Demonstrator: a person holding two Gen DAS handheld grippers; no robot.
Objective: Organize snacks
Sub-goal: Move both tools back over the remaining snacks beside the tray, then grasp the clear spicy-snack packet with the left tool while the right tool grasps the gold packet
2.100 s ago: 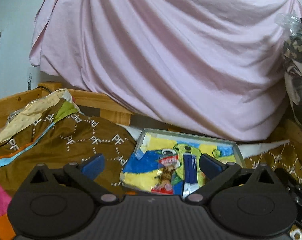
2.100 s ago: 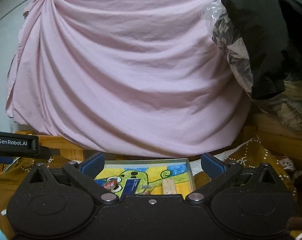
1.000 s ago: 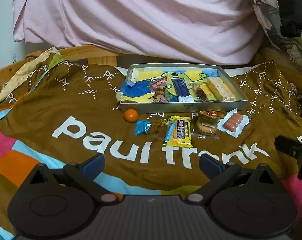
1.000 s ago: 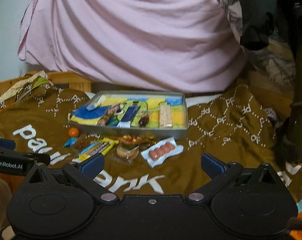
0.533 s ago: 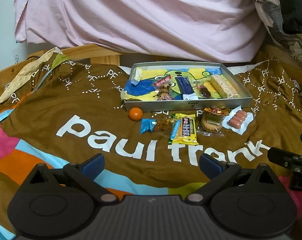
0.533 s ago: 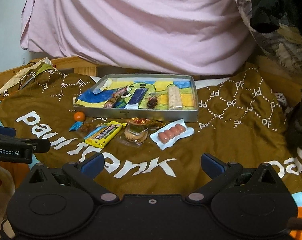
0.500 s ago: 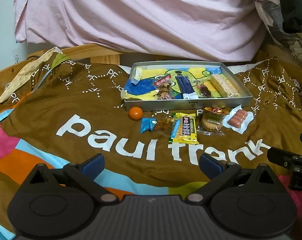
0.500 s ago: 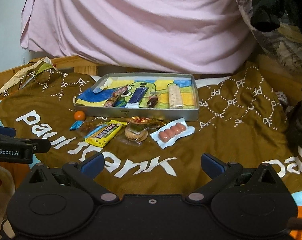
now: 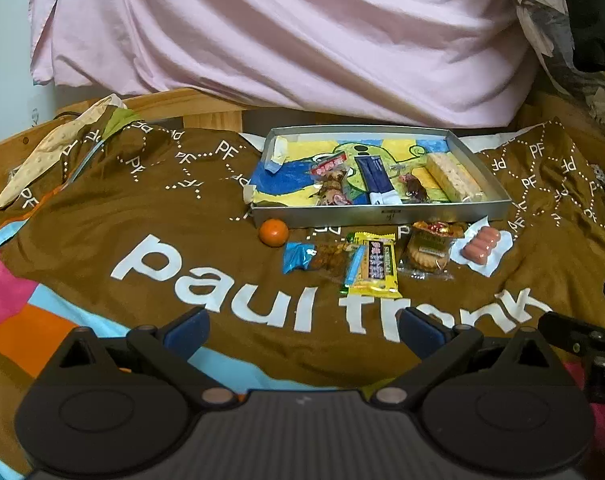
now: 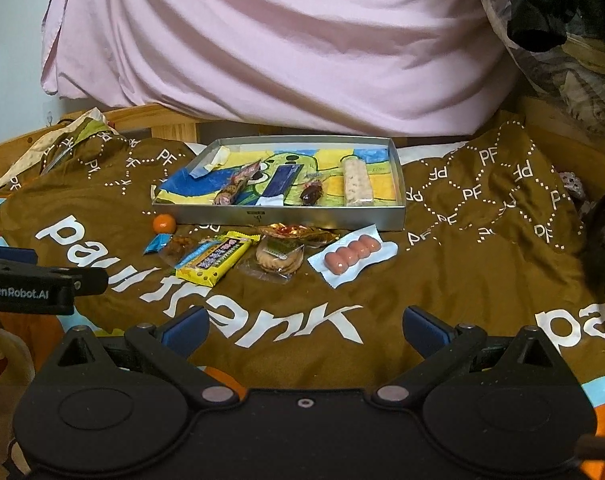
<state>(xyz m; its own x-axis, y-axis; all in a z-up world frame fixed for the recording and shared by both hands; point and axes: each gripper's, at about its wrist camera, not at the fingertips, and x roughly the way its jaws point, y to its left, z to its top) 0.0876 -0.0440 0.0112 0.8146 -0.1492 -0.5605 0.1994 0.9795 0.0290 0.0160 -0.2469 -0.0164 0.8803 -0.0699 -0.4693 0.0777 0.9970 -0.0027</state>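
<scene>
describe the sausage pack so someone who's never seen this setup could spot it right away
Find the shallow metal tray on the brown blanket. In the row of snacks lying in front of it, the sausage pack is the one farthest right, near the tray's right front corner. It alone is a white sheet holding pink links side by side.

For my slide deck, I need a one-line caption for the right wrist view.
Open right gripper faces a metal tray of snacks, with more snacks loose on the brown blanket.
</scene>
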